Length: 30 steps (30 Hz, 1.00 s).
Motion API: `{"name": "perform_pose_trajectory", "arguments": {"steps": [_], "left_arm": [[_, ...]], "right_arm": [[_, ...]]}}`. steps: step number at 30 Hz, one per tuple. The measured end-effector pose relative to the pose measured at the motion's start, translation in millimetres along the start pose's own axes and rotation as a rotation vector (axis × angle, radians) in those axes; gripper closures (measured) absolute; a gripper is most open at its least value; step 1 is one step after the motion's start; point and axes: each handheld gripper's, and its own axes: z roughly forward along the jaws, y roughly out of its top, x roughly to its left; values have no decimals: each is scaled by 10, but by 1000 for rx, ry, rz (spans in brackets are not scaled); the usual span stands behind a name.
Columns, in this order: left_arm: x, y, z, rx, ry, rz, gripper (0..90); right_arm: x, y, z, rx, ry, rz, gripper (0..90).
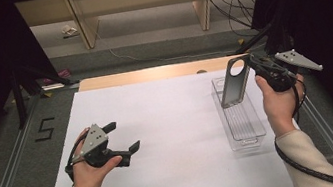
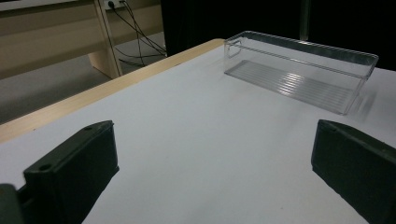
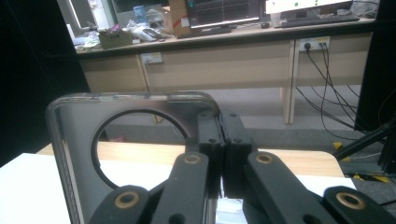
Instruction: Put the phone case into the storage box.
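Observation:
A dark phone case (image 1: 233,82) with a large round camera hole hangs upright over the far end of a clear plastic tray (image 1: 256,132). My right gripper (image 1: 250,62) is shut on the case's top right edge. In the right gripper view the black jaws of that gripper (image 3: 220,135) pinch the case (image 3: 74,140) beside its round hole. My left gripper (image 1: 123,137) rests low over the white table sheet at the left, open with nothing between its jaws. The left gripper view has that gripper (image 2: 215,158) facing the empty tray (image 2: 303,44) across bare sheet.
The white sheet (image 1: 161,140) covers a wooden table whose far edge (image 1: 151,74) shows. Metal rails (image 1: 9,169) run along both sides. Black stand legs (image 1: 18,96) are at the far left, and cables (image 1: 234,7) hang by the desks behind.

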Motion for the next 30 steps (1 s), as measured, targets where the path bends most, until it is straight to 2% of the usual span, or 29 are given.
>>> {"name": "perform_pose_trajectory", "arguments": {"steps": [30], "left_arm": [[1,-3,3,2,0,0,0]], "right_arm": [[-84,19,-3,-10,-30,-1,891]]}}
